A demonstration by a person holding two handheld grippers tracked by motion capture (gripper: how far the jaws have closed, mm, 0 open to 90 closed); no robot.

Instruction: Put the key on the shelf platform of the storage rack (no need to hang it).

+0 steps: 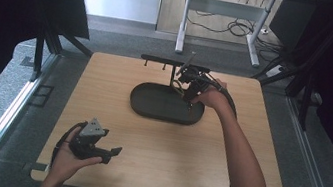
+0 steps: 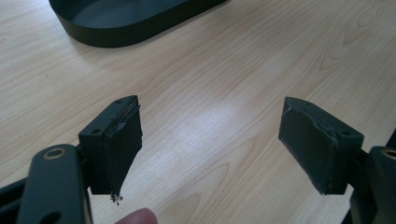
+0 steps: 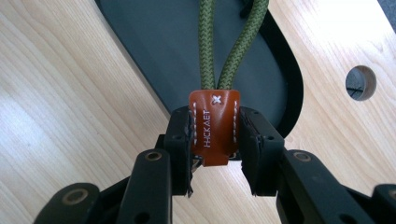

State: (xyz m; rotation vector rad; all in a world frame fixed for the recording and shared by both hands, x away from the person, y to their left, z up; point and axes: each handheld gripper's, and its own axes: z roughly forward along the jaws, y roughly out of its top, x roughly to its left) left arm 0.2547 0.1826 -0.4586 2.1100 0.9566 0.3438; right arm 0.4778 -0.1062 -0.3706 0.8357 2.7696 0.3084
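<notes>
Over the far black oval tray, the brown leather tab of an olive cord loop is clamped in the right tongs; hanging it on the black rack seems next. The left tongs rest wide open, empty, over the near worktop.

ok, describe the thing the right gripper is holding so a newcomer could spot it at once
Start at the wooden table and find the black oval tray near its far middle. Above the tray's right end, the right gripper is shut on a brown leather tab that binds a green braided cord loop. White stitching and stamped lettering set it apart; everything nearby is black.
</notes>
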